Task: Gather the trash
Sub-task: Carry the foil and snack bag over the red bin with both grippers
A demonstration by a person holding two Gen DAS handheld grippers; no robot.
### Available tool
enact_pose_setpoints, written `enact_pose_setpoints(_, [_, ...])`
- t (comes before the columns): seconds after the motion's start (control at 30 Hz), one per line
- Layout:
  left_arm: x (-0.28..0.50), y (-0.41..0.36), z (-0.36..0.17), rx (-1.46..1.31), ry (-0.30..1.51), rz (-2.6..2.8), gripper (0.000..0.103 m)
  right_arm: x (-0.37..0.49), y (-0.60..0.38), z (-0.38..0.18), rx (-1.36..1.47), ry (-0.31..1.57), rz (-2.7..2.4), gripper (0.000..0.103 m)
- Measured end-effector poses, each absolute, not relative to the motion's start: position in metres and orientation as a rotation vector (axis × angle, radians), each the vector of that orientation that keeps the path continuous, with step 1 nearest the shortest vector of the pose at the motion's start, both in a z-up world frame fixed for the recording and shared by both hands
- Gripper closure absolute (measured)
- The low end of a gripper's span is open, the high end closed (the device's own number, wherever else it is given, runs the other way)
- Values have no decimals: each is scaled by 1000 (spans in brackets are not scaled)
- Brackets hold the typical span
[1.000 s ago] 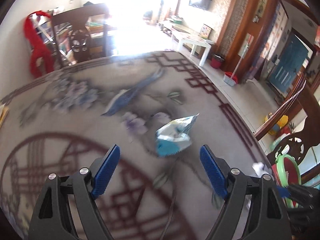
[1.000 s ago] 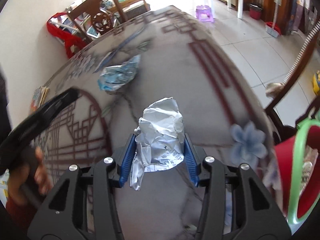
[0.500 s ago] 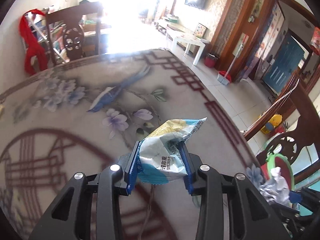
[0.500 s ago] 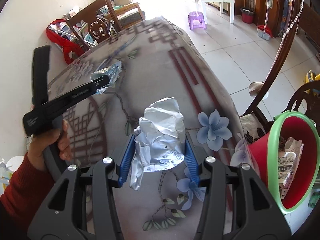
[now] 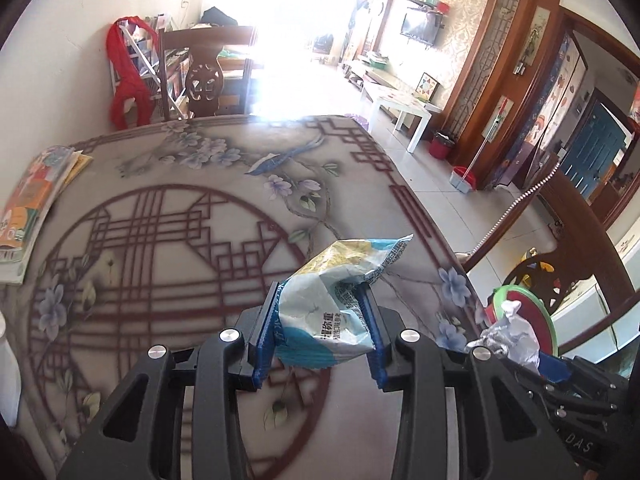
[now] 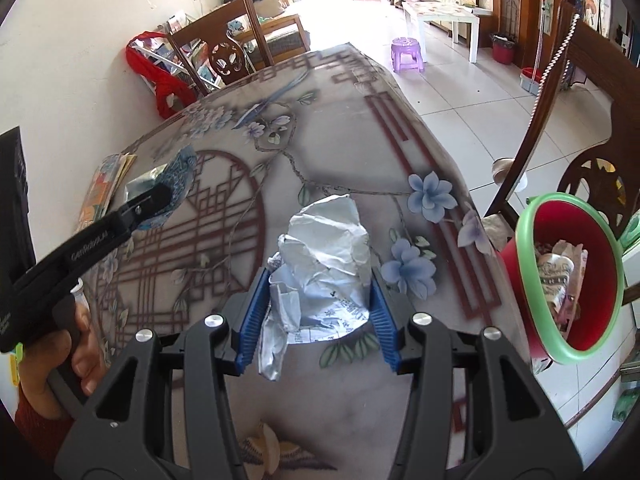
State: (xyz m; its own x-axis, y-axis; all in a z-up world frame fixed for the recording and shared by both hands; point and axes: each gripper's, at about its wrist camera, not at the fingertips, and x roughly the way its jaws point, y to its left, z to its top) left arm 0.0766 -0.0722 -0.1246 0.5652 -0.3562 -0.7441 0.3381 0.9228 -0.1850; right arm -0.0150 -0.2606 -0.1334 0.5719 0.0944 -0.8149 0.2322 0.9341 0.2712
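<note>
Two claws loaded here: our left claw (image 5: 320, 334) is clamped on the blue snack bag (image 5: 340, 300), our right claw (image 6: 318, 316) on the crumpled foil wrapper (image 6: 324, 268), and since both pinches are loose fluff, either could slip before reaching the red bin (image 6: 568, 276) off to the right claw's right, past the counter (image 6: 344, 160) edge.

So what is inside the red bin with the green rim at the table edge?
The red bin already holds crumpled printed paper and wrappers, piled against its far inner wall. The green rim hides the lower part, so the bottom and anything beneath the pile cannot be seen.
</note>
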Motion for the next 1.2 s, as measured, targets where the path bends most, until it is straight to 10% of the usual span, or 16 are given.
enact_pose_setpoints(1.2, [-1,-155,-89,70,808,-576,68,-117,-328,-101,423,843,-269,56])
